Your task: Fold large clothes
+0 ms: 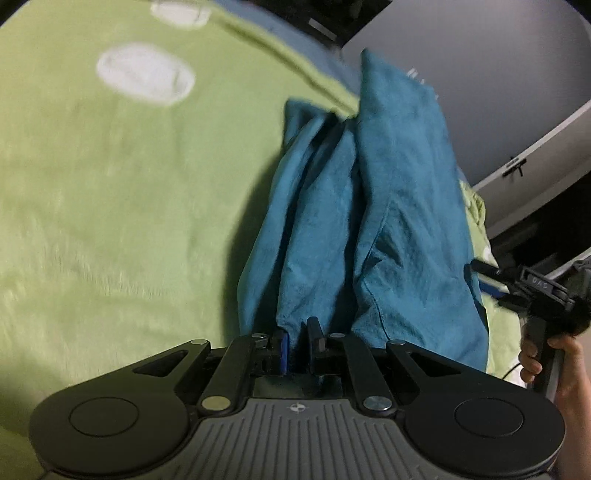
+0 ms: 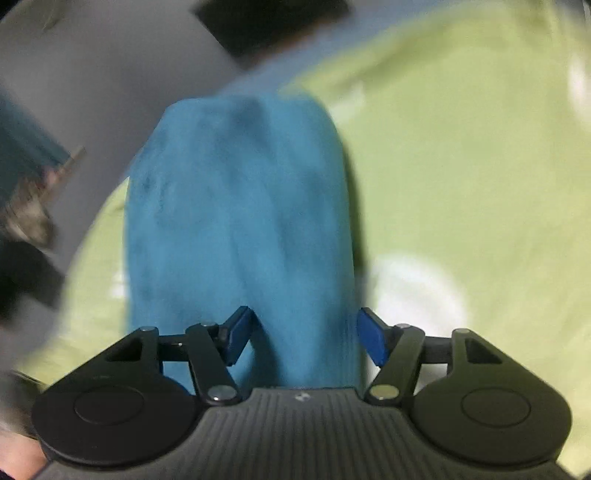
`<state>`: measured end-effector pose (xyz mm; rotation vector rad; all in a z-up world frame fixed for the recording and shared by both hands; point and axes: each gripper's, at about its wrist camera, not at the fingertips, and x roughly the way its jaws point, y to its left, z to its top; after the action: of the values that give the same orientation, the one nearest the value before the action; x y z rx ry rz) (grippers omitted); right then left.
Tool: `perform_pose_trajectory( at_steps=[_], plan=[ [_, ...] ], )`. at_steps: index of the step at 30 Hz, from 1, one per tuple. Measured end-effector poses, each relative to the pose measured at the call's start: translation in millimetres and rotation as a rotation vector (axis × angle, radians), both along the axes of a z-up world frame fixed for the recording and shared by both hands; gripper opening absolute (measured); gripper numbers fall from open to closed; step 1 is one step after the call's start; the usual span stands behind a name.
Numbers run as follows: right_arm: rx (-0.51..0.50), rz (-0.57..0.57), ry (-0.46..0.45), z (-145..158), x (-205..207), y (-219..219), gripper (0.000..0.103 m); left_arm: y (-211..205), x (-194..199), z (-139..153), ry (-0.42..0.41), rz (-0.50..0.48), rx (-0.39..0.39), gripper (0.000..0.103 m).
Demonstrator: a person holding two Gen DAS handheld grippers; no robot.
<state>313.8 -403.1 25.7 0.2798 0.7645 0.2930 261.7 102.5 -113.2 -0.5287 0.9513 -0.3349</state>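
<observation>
A teal garment (image 1: 369, 206) hangs in long bunched folds above a green bedspread (image 1: 110, 206). My left gripper (image 1: 299, 339) is shut on one lower edge of it, with cloth pinched between the narrow jaws. In the right wrist view a thick bunch of the same garment (image 2: 240, 206) fills the space between the wide-set blue pads (image 2: 373, 339) of my right gripper (image 2: 306, 336), touching both. The left wrist view shows the right gripper (image 1: 478, 275) at the garment's right edge, held by a hand (image 1: 535, 362). That right wrist view is blurred.
The bedspread carries white oval patches (image 1: 146, 75) and spreads widely to the left. A grey wall (image 1: 480, 55) and a white-edged panel (image 1: 535, 147) stand beyond the bed's far right edge. A dark shape (image 2: 273, 22) sits at the top of the right wrist view.
</observation>
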Motion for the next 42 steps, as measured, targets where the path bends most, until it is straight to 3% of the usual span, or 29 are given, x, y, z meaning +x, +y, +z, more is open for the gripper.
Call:
perform_pose_trajectory(
  at_steps=[2, 4, 6, 12, 17, 19, 22, 25, 28, 30, 32, 35, 39, 40, 42],
  plan=[
    [-0.044, -0.033, -0.169, 12, -6, 13, 0.064, 2, -4, 4, -0.035, 0.03, 0.02, 0.01],
    [-0.089, -0.038, -0.248, 13, 0, 39, 0.06, 7, -10, 5, -0.064, 0.061, 0.017, 0.01],
    [-0.142, -0.023, -0.242, 5, 20, 64, 0.038, 11, -15, 6, -0.093, 0.073, 0.03, 0.01],
    [-0.345, 0.055, -0.298, -10, 91, 164, 0.036, 8, -23, 0, -0.143, 0.04, 0.071, 0.008],
    [-0.342, 0.13, -0.245, -29, 153, 238, 0.036, 2, -19, -5, -0.151, -0.006, 0.085, 0.011],
    [-0.315, 0.196, -0.243, -24, 151, 257, 0.037, 7, -21, -8, -0.147, -0.007, 0.068, 0.011],
    [-0.244, 0.18, -0.336, -2, 139, 250, 0.037, 9, -23, -6, -0.154, -0.01, 0.048, 0.012],
    [-0.24, -0.005, -0.437, 14, 131, 227, 0.037, 12, -24, -6, -0.156, -0.016, 0.04, 0.012],
    [-0.294, -0.195, -0.399, 14, 144, 214, 0.037, 12, -26, -5, -0.163, -0.024, 0.05, 0.013],
    [-0.309, -0.24, -0.315, 4, 160, 216, 0.037, 11, -26, -5, -0.169, -0.025, 0.057, 0.014],
    [-0.325, -0.178, -0.255, -6, 173, 232, 0.04, 7, -26, -5, -0.169, -0.023, 0.066, 0.014],
    [-0.162, 0.182, -0.176, -12, 172, 253, 0.044, 3, -18, -6, -0.162, -0.017, 0.076, 0.018],
    [-0.116, 0.131, -0.289, 13, 120, 235, 0.044, 0, -17, -3, -0.165, -0.002, 0.081, 0.033],
    [-0.12, 0.135, -0.309, 19, 105, 227, 0.044, 0, -17, -3, -0.166, 0.003, 0.086, 0.042],
    [-0.229, 0.142, -0.355, 24, 62, 210, 0.045, 0, -17, -3, -0.159, 0.008, 0.092, 0.056]
  ],
)
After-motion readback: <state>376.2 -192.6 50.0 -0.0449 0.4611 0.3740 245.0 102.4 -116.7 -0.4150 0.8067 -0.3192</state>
